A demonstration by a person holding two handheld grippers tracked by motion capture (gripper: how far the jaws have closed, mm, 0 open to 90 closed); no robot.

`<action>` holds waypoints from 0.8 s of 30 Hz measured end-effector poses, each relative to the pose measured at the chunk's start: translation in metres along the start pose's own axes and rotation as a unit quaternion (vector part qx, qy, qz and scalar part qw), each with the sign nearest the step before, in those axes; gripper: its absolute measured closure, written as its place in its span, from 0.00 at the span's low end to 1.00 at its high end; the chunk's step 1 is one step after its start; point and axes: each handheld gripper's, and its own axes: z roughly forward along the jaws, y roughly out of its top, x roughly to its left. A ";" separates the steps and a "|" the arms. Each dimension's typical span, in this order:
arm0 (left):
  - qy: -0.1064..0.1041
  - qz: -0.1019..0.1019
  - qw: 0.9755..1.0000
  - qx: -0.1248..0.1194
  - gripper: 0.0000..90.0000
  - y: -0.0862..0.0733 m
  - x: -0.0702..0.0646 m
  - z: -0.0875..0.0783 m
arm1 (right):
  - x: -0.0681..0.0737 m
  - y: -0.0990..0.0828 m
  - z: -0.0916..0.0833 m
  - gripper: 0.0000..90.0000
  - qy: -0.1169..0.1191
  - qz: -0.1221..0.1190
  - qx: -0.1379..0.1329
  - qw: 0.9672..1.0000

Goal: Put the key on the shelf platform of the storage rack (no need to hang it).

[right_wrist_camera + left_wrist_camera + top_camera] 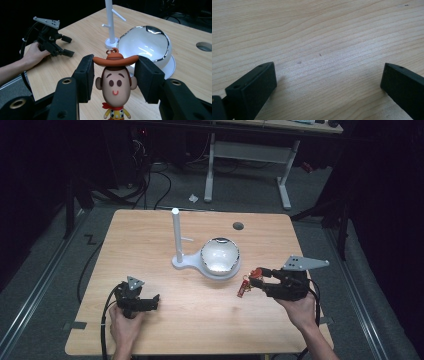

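Note:
A small cowboy figure (115,86) with an orange-brown hat, a red neckerchief and a metal loop on top hangs between the jaws of my right gripper (113,75), which press on the hat brim from both sides. In the high view my right gripper (256,275) holds the cowboy figure (244,287) above the table, right of the white bowl (220,255). A white stand (176,236) with a tall post and short pegs shares a base with the bowl. My left gripper (156,301) rests low at the front left, jaws wide apart over bare wood (329,75).
The wooden table (150,245) has a round cable hole (238,226) at the back right. Beyond it lie a dark floor with cables and a white desk frame (247,155). In the right gripper view a hand holds the left gripper (51,37) farther off.

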 end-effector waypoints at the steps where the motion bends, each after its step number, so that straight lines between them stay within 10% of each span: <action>1: 0.000 0.000 1.000 0.000 0.01 0.000 0.000 0.000 | 0.000 0.003 0.000 0.57 0.000 -0.003 0.002 1.000; 24: 0.000 0.000 1.000 0.000 0.01 0.000 0.000 0.000 | -0.018 0.068 0.018 0.57 0.017 -0.011 0.000 1.000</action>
